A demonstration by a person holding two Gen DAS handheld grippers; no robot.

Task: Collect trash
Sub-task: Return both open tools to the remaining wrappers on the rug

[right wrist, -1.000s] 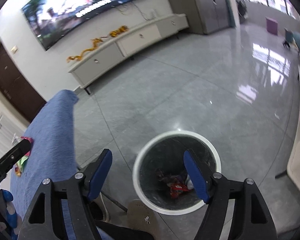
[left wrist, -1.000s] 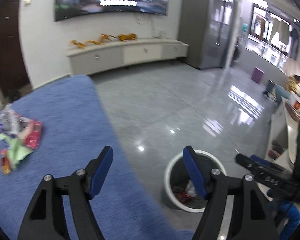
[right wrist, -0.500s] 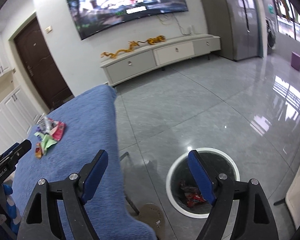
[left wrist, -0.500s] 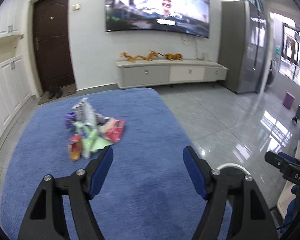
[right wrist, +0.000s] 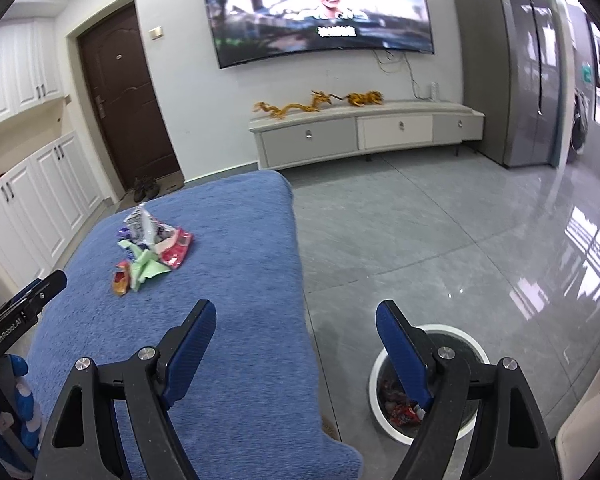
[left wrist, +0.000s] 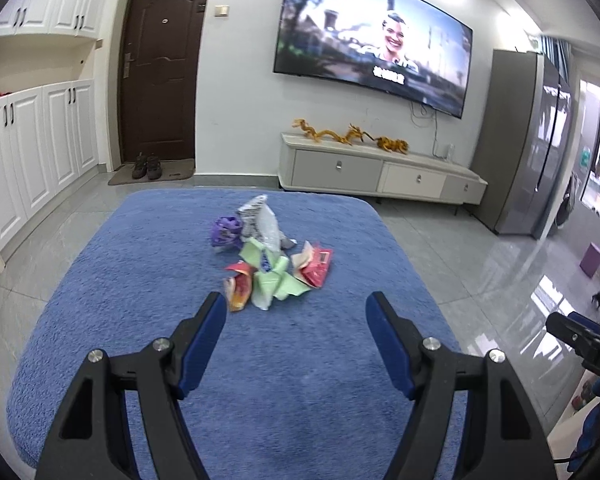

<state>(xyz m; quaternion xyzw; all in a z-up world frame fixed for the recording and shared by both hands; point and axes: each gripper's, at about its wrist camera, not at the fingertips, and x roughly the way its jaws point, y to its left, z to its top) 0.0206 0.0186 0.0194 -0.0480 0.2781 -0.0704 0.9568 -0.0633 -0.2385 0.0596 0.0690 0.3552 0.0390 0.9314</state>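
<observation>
You've swung both empty, wide-open grippers, left gripper (left wrist: 296, 316) and right gripper (right wrist: 296, 328), off the bin (right wrist: 466, 426) toward the wrappers (left wrist: 274, 264) mid-blanket (left wrist: 140, 280); next pick starts

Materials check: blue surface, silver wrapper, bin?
Blue surface: looks like plush fabric, matte, fuzzy nap. Silver wrapper: likely metallised plastic film, crinkled and glinting. Bin: smooth white rim, probably plastic; dark inside, liner or wall unclear.

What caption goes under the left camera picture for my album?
Open left gripper faces a pile of crumpled wrappers on the blue blanket.
</observation>
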